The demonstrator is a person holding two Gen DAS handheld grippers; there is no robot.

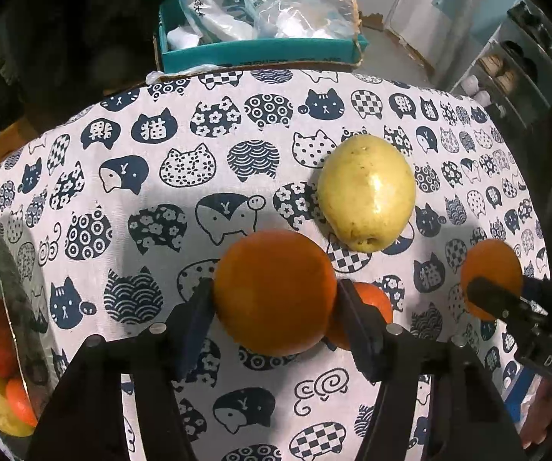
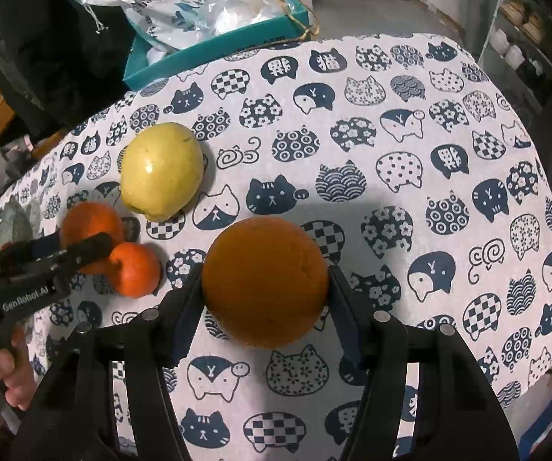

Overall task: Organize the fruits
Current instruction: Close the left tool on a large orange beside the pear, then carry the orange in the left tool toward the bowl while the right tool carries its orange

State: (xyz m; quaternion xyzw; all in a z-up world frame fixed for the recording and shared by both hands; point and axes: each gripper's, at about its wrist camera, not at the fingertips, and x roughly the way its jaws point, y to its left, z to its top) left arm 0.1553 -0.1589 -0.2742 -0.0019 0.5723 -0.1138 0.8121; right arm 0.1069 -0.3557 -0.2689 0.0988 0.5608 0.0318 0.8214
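My left gripper (image 1: 274,299) is shut on a large orange (image 1: 274,292) just above the cat-print tablecloth. A small tangerine (image 1: 374,303) lies right behind its right finger. A yellow-green pear (image 1: 366,192) lies beyond. My right gripper (image 2: 266,288) is shut on another large orange (image 2: 266,282). In the right wrist view the pear (image 2: 162,171), the tangerine (image 2: 135,269) and the left gripper's orange (image 2: 91,226) lie at the left. The right gripper's orange (image 1: 491,269) shows at the right of the left wrist view.
A glass bowl (image 1: 3,269) holding a red apple, a yellow fruit and an orange fruit stands at the left edge. A teal box (image 1: 260,52) with plastic bags stands past the table's far edge. Shelves (image 1: 522,65) stand to the right.
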